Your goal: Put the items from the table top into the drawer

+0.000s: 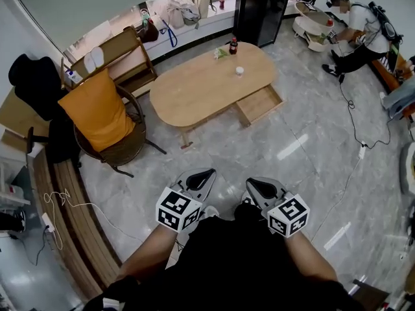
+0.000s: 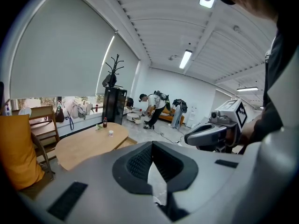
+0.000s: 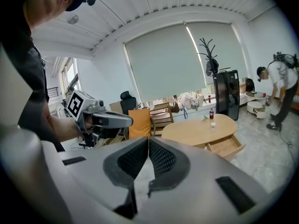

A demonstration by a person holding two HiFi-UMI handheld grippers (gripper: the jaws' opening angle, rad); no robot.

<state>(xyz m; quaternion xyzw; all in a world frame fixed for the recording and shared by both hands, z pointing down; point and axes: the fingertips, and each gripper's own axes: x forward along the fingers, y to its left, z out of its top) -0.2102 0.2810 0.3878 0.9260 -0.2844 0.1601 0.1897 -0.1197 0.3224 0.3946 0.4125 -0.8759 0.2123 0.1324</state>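
Note:
An oval wooden table (image 1: 194, 92) stands across the room, well ahead of me. Its drawer (image 1: 259, 104) hangs open on the near right side and looks bare inside. On the far end of the top stand a dark bottle with a red cap (image 1: 233, 45), a small white cup (image 1: 239, 71) and a green-and-white item (image 1: 220, 53). My left gripper (image 1: 206, 172) and right gripper (image 1: 253, 182) are side by side over the floor, far from the table, both shut and holding nothing. The right gripper view shows the same table (image 3: 196, 129), bottle (image 3: 211, 113), cup (image 3: 213, 124) and open drawer (image 3: 226, 146).
A wicker chair with an orange cushion (image 1: 97, 115) stands left of the table, with a wooden rack (image 1: 123, 57) behind it. A black cabinet (image 1: 259, 8) is at the back. A person (image 1: 356, 31) crouches at the far right. Cables (image 1: 353, 128) trail over the grey tiled floor.

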